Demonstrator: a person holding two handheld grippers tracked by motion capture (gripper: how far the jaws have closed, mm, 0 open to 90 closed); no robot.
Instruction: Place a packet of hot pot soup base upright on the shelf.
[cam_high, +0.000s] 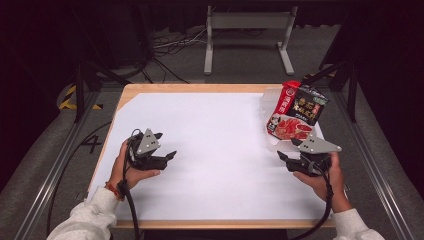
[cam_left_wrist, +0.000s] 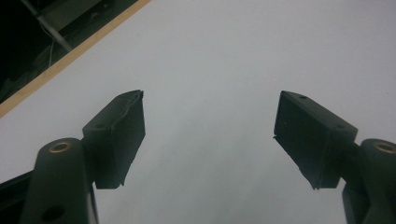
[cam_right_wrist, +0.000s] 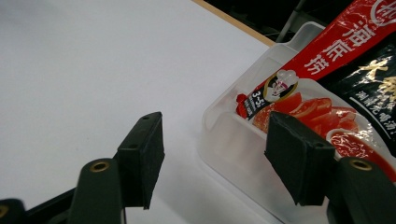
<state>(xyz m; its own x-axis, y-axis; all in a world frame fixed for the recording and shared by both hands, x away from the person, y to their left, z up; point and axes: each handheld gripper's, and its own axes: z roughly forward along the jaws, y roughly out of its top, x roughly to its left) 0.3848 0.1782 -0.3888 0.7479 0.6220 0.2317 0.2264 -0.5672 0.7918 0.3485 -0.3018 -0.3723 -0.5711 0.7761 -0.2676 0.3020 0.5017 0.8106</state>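
Note:
A red and black food packet (cam_high: 297, 110) with a picture of red meat lies in a clear plastic tray (cam_high: 266, 100) at the table's right side. My right gripper (cam_high: 286, 148) is held just in front of that tray, open and with nothing between its jaws. In the right gripper view the right gripper (cam_right_wrist: 215, 116) points at the tray's near corner (cam_right_wrist: 233, 140), with the packet (cam_right_wrist: 327, 93) beyond the right-hand jaw. My left gripper (cam_high: 167, 145) hovers over the left part of the white sheet (cam_high: 215, 140), open and holding nothing. The left gripper (cam_left_wrist: 211, 95) faces bare white sheet (cam_left_wrist: 224, 56).
The white sheet covers a wooden table whose edge (cam_high: 200, 88) shows at the back. Metal rails (cam_high: 60, 160) run along both sides. A grey metal stand (cam_high: 247, 30) and cables (cam_high: 170, 42) sit on the floor behind the table.

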